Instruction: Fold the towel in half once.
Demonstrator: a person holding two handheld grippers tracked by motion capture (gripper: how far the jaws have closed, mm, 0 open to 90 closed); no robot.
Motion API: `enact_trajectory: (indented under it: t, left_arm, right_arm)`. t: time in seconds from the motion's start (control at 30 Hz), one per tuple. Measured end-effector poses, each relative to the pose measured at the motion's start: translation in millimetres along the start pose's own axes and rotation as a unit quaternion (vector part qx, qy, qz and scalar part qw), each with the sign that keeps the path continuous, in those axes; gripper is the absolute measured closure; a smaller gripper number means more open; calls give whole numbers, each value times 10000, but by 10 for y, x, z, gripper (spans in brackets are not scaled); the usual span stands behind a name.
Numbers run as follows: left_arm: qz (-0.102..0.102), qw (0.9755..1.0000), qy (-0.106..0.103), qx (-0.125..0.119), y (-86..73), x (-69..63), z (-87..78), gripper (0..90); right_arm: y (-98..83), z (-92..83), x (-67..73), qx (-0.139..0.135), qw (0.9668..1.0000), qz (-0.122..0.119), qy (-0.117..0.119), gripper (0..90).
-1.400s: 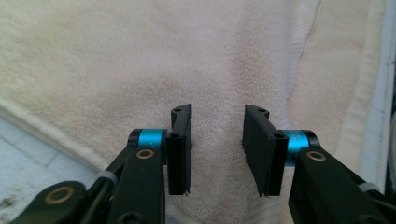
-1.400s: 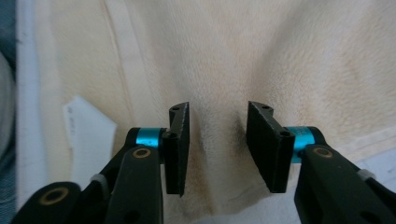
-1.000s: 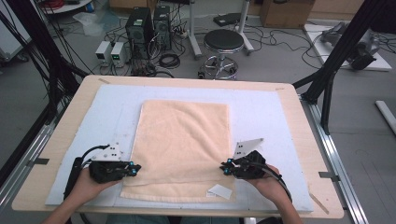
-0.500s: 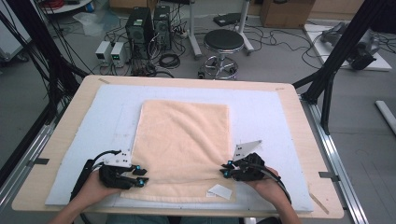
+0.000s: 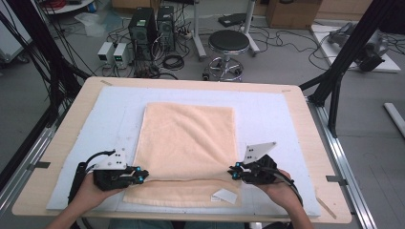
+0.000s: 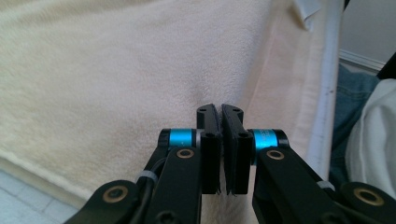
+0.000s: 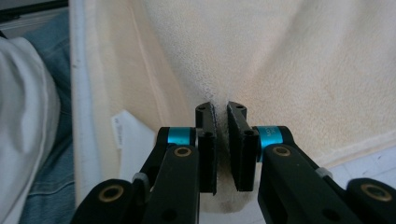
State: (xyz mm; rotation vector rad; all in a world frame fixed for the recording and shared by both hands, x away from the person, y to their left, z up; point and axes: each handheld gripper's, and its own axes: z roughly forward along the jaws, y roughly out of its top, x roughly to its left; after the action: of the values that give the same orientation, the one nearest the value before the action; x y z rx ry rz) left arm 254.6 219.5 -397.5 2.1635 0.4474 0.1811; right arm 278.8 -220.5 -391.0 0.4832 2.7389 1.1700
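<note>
On table (image 5: 305,102) — both grippers pinch towel (image 5: 186,138) edges.

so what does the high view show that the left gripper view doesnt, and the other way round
High view alone: the whole table, the stool and computers behind it, and the right gripper at the towel's right edge. Left gripper view alone: the left gripper shut on a pinch of cloth, and blue jeans beyond the table edge. Both: the peach towel and its white label.
</note>
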Motion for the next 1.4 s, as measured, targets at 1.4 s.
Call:
enact_trajectory:
  t: [1.4]
  left_arm:
    - [-672,9948,567,516,-236,359,284,617]
  right_arm:
    - [51,474,-596,-24,9926,745,-960,621]
